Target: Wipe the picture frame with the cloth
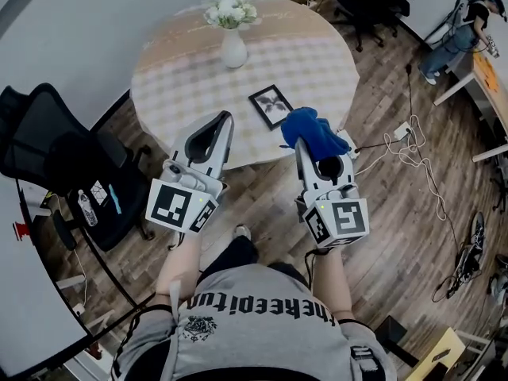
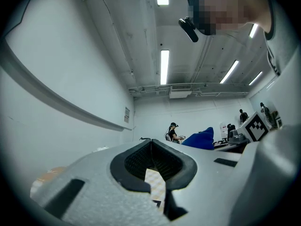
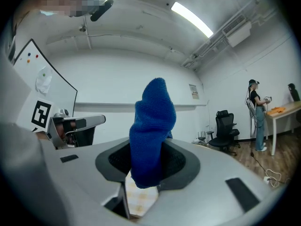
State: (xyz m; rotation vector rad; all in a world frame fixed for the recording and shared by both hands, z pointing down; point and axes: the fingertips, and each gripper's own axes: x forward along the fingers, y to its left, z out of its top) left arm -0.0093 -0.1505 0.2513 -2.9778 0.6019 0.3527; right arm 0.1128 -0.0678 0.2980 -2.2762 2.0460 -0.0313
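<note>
The person is standing at the round table point(image 1: 175, 62) and holding both grippers up before the body. The right gripper point(image 1: 302, 144) is clamping the blue cloth point(image 1: 315, 129) by its lower end, and most of the cloth is sticking out free above the jaws. The left gripper point(image 1: 225, 122) is carrying nothing; its jaws are pressing together at the tips. The frame point(image 1: 271, 105) is lying flat on the table, rather near the front edge and just beyond the gripper tips. The cloth is hanging in the air and, as far as I can judge, is not touching the frame.

Several things could be going wrong from here. The grip is taking only a small part of the cloth, so pressing down may be pulling it out of the jaws. The frame is loose and probably light; if the left gripper is not steadying it, a wipe may be pushing it across the table, even over the edge. A wide stroke could also be reaching the vase point(image 1: 233, 48).

On the shirt point(image 1: 262, 328) a printed line is showing, something like "thekeepitun", but I am not sure. The notice point(image 3: 193, 92) on the far wall is too small to read.
</note>
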